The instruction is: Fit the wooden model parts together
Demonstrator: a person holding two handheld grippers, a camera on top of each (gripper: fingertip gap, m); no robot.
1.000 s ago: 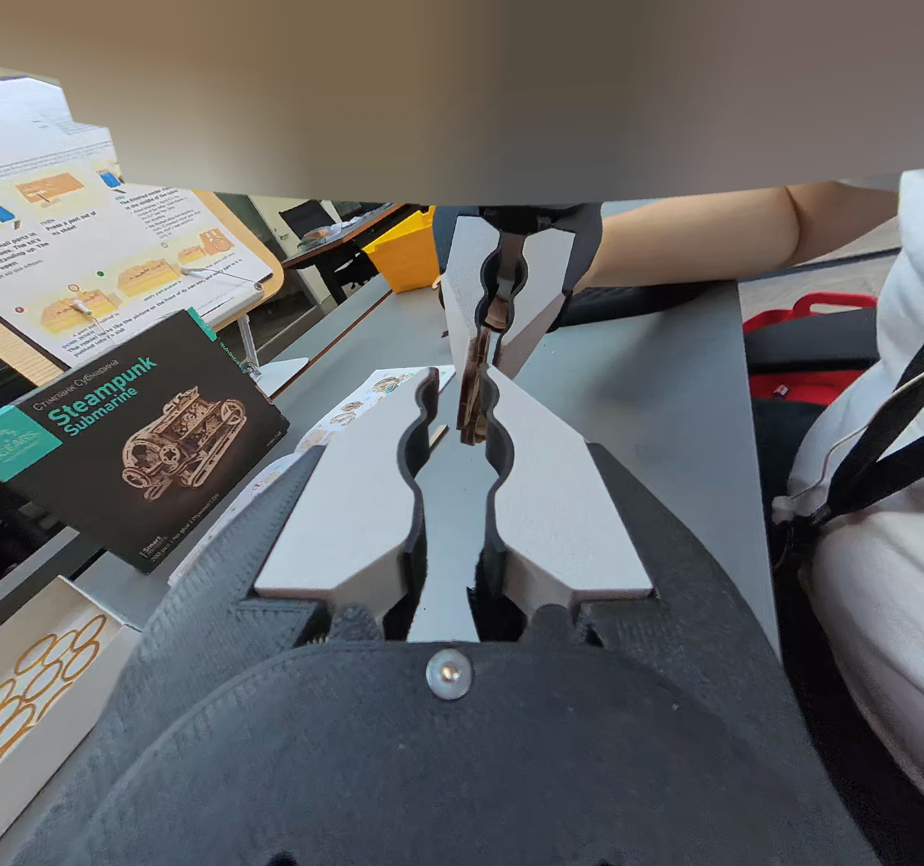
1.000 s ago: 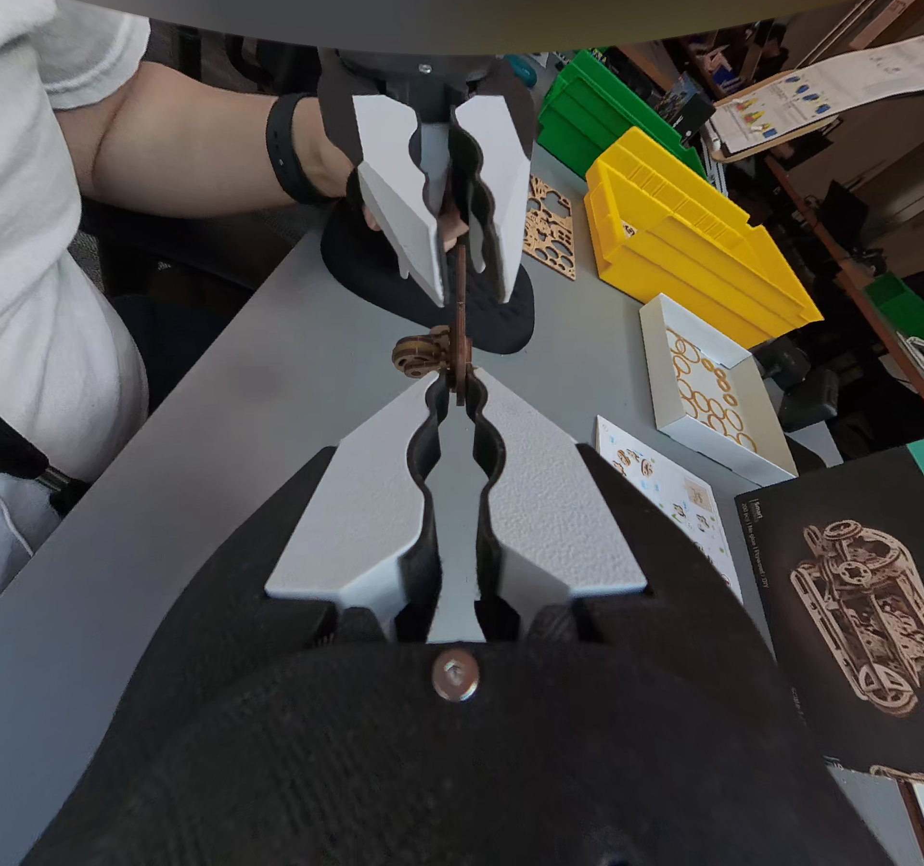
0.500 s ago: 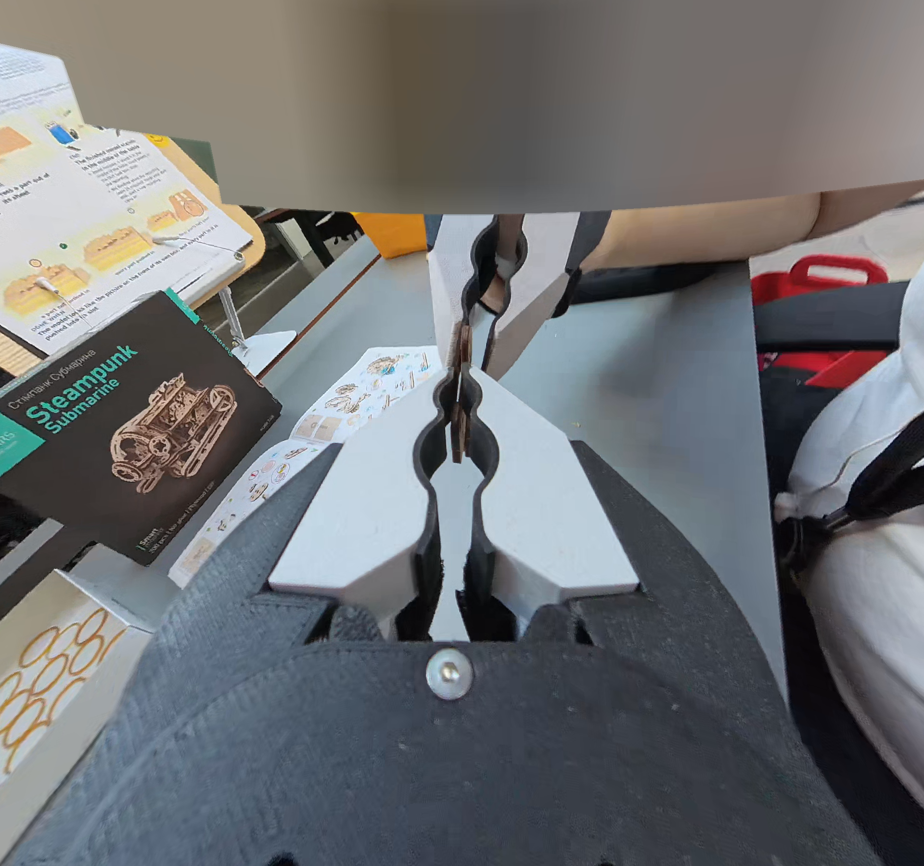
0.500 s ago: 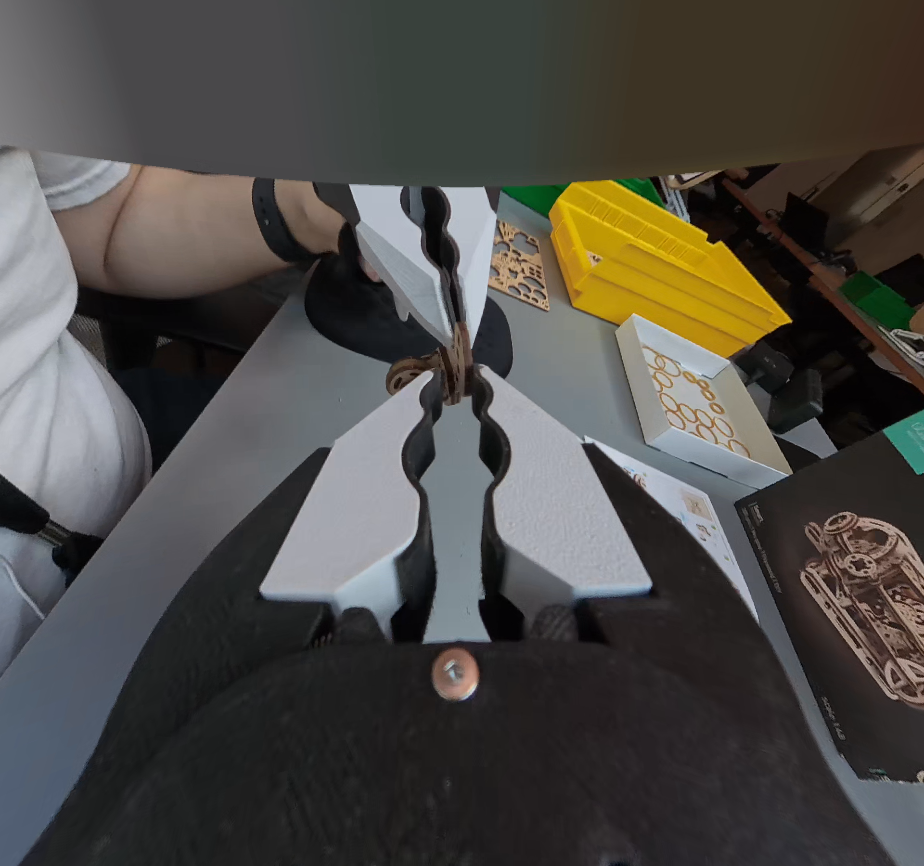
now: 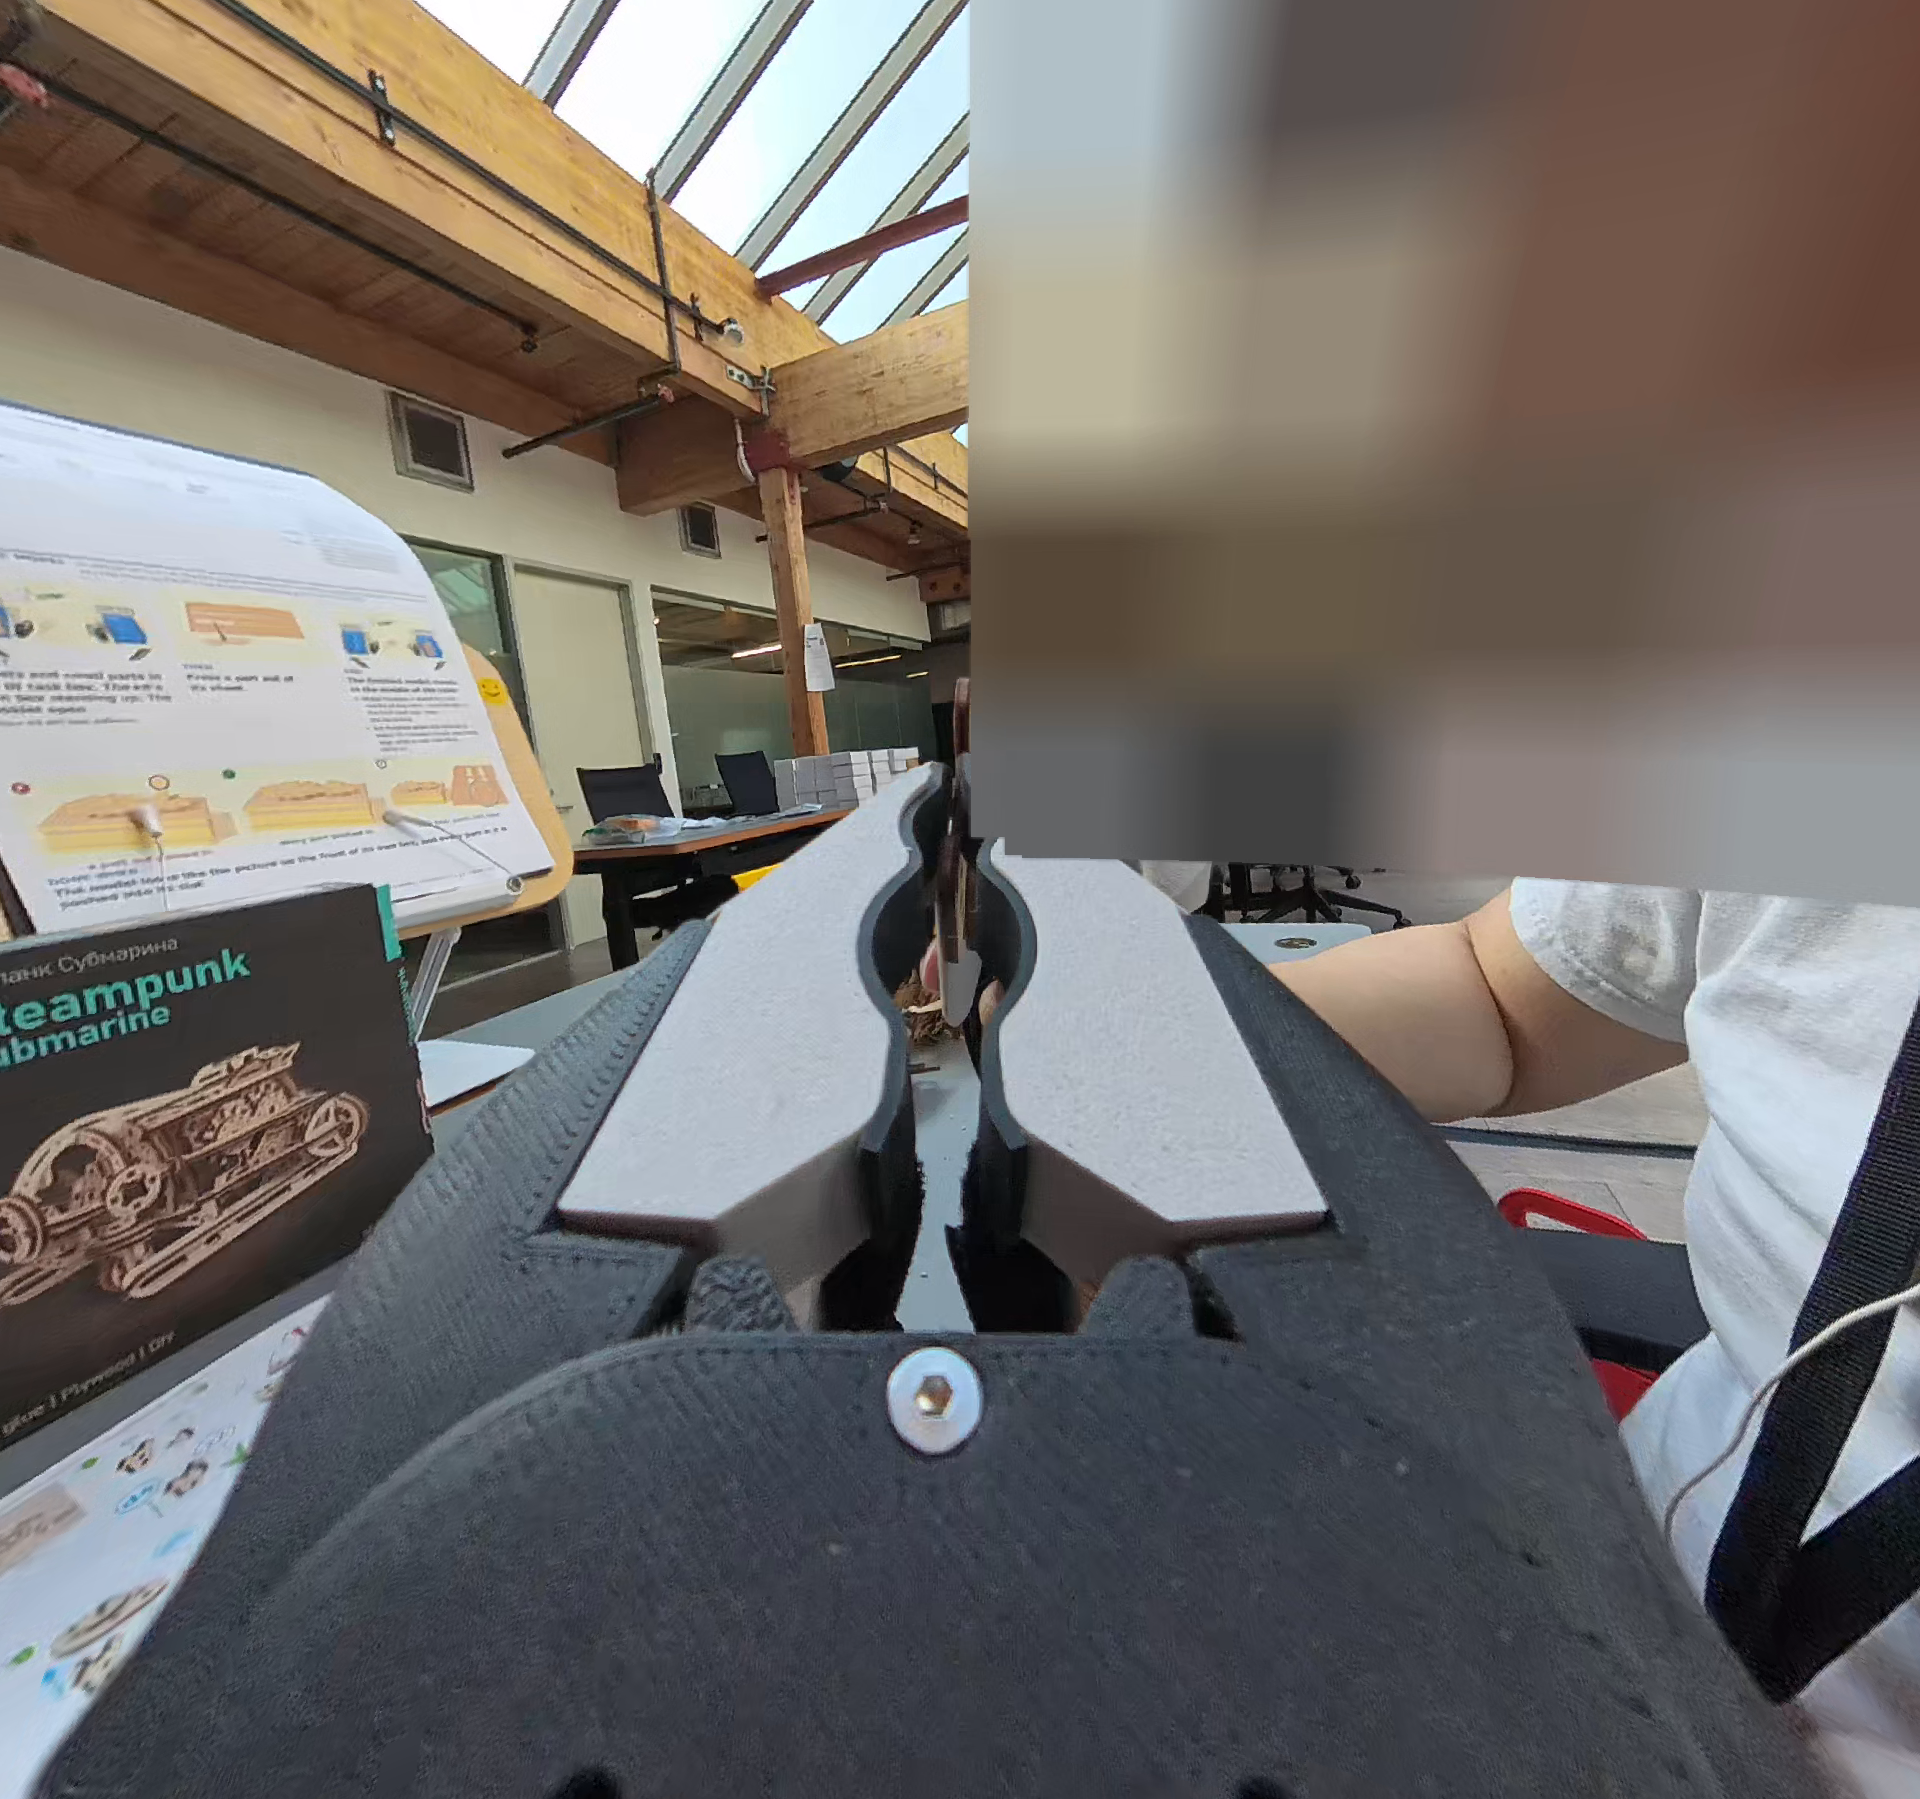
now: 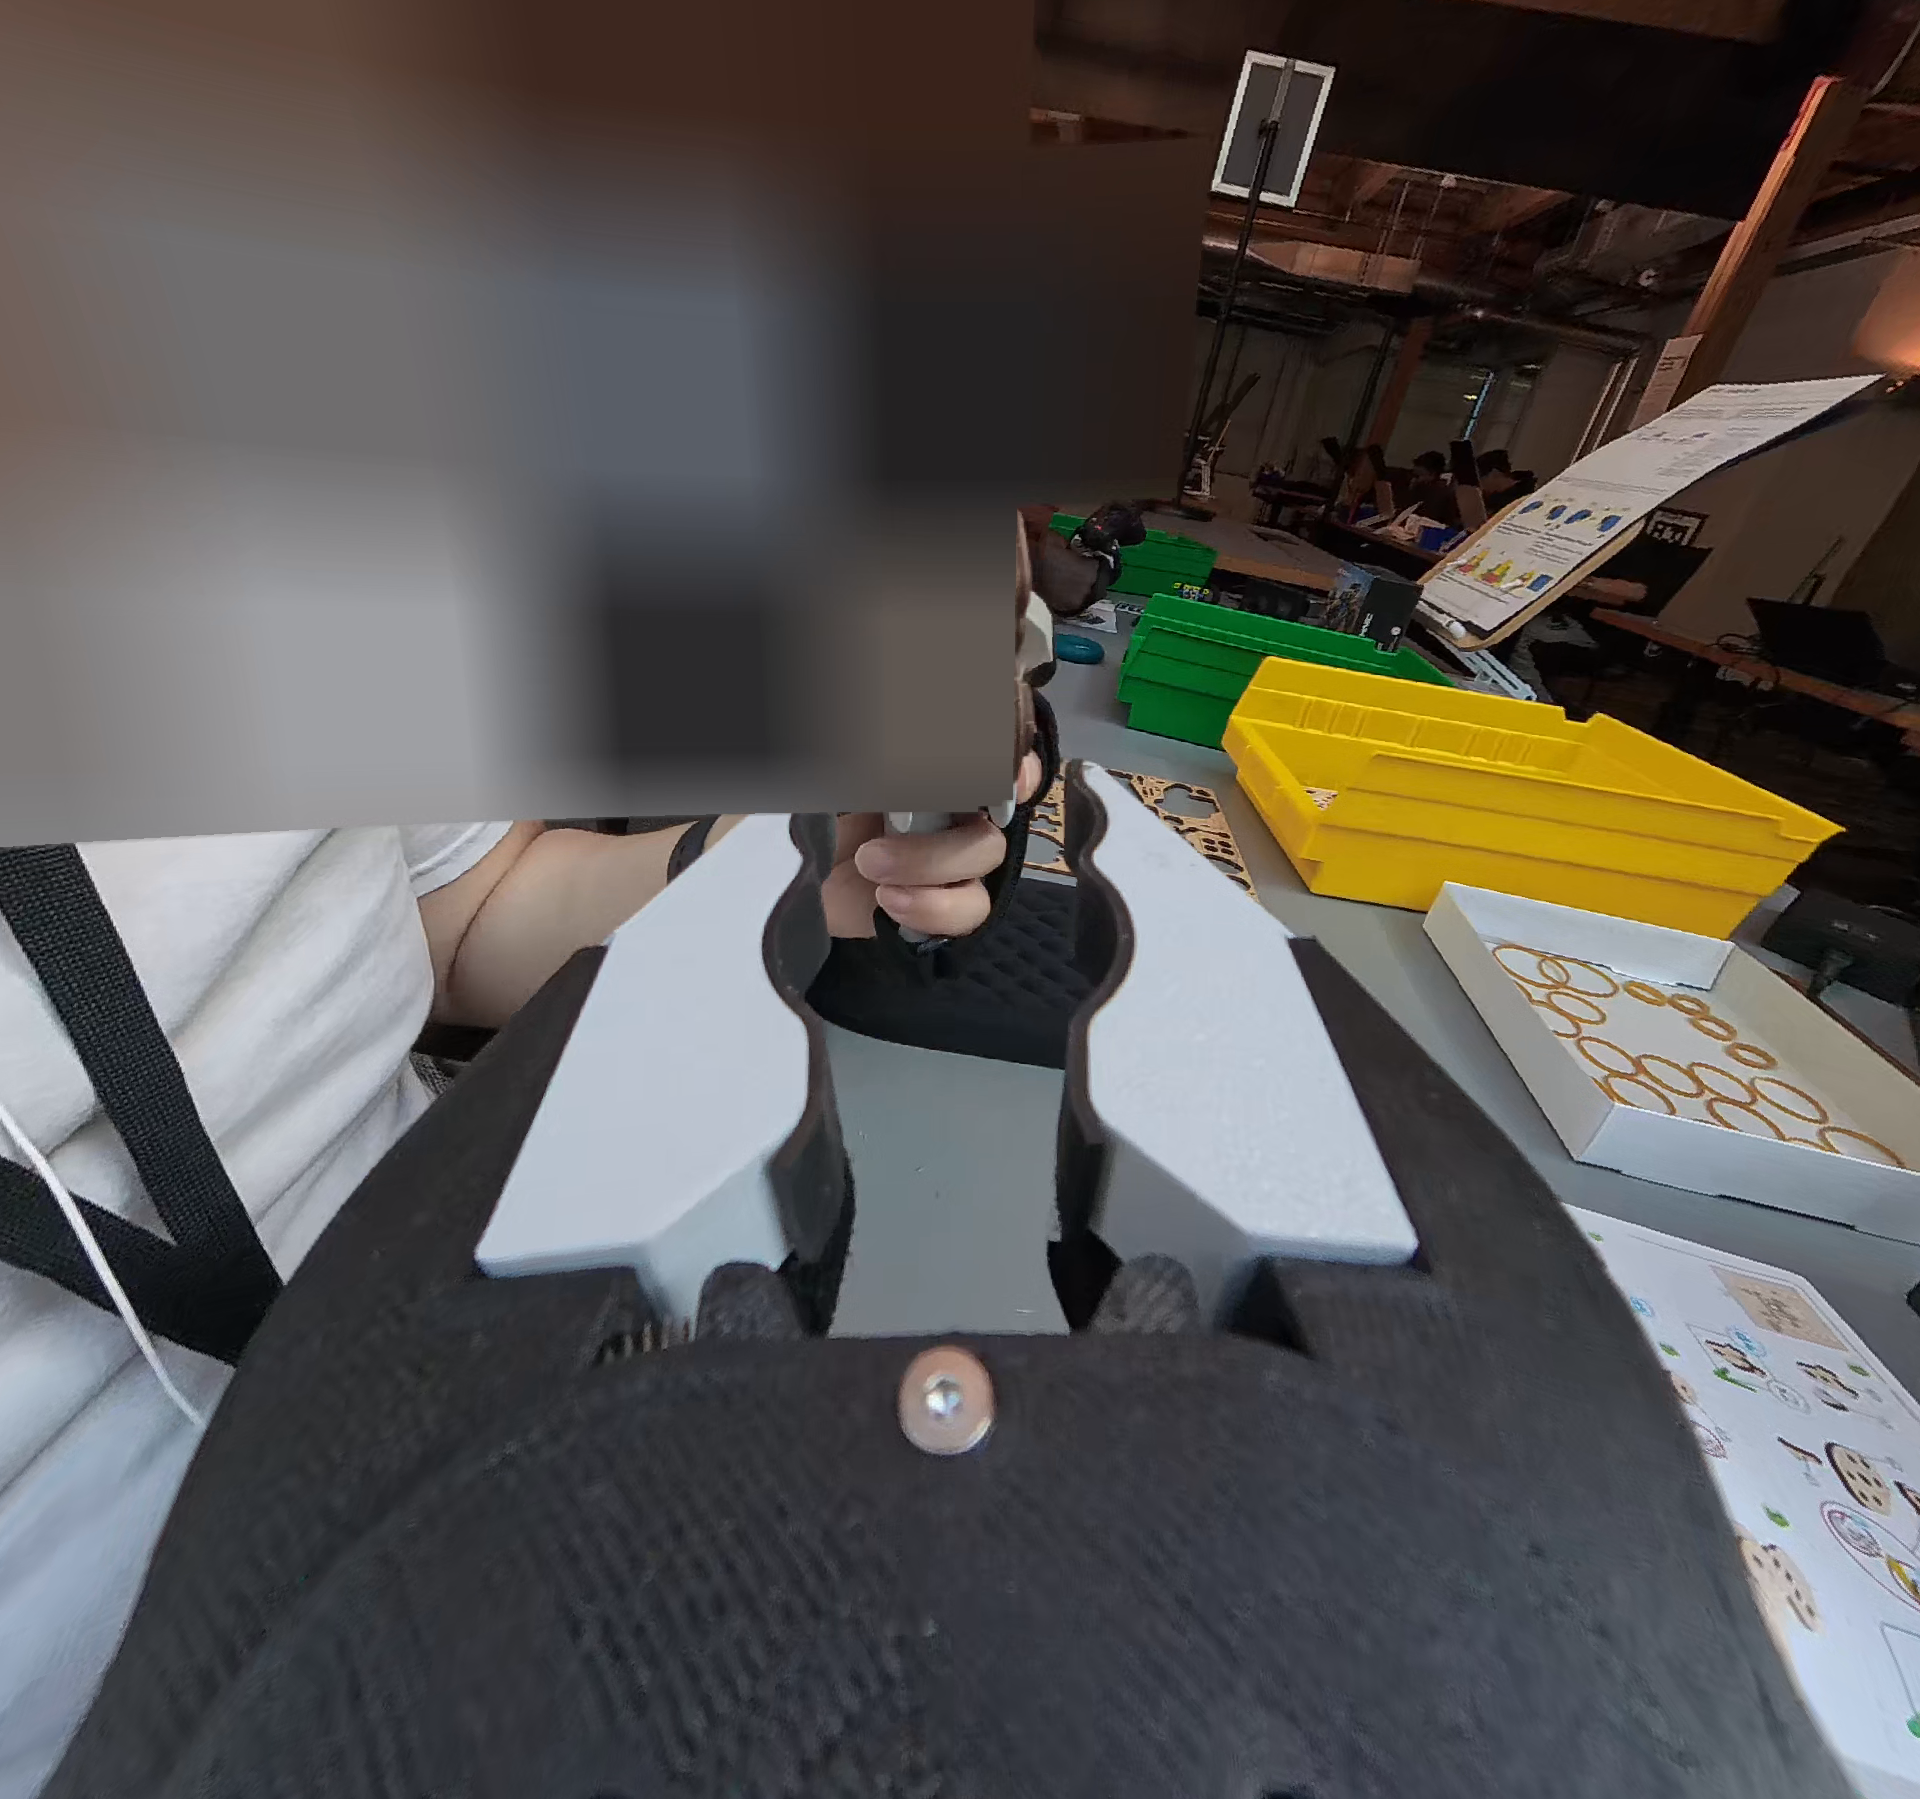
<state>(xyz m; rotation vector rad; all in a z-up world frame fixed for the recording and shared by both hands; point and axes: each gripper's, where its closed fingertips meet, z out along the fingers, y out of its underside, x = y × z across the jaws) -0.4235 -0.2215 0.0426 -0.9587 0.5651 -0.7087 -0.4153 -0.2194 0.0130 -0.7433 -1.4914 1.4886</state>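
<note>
Both tools raised, tilted level above the grey worktop (image 6: pixel 935 1105).
My left tool (image 5: pixel 961 819) pinches a thin brown wooden model part (image 5: pixel 954 866); my right tool (image 6: pixel 940 804) is spread, holding nothing.

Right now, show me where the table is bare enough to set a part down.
Bare grey table lies this side of the black mat. The right side is crowded: yellow bins, white tray, picture sheet.

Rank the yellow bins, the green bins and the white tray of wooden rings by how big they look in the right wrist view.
1. yellow bins
2. white tray of wooden rings
3. green bins

The green bins sit farthest back, so their true size is unsure.
</note>
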